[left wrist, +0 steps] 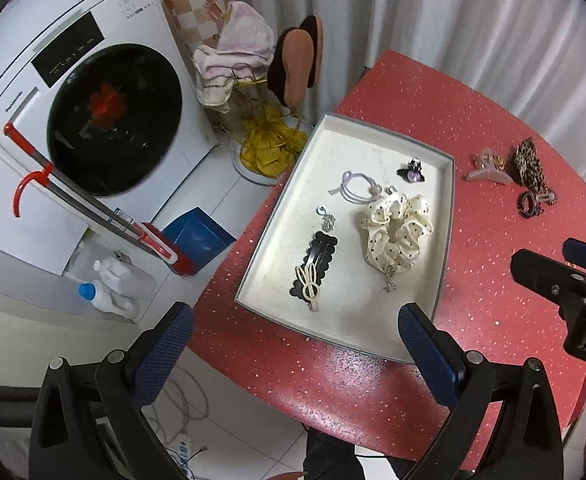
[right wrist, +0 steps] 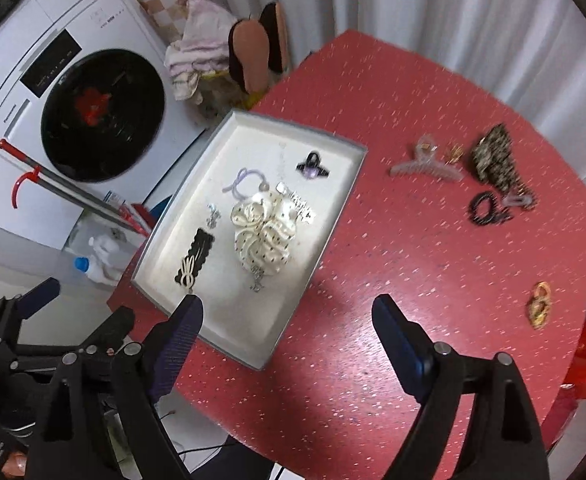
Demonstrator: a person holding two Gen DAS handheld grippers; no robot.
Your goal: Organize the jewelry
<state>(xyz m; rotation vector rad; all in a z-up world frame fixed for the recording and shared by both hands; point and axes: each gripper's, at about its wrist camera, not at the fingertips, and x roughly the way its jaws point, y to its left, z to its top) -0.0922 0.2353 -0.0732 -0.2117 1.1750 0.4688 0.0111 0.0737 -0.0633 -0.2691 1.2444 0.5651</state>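
Note:
A white tray lies on the red table. In it are a cream dotted scrunchie, a lilac hair tie, a black and lilac claw clip, black snap clips with a cream bunny clip and small silver pieces. On the table to the right lie a clear pink claw clip, a leopard bow, a black coil tie and a gold piece. My left gripper is open at the tray's near edge. My right gripper is open above the table by the tray's near corner.
A red speckled table holds everything. Left of it stand a white washing machine, a red-handled broom, a blue dustpan, bottles and a rack with towels and slippers. White curtains hang behind.

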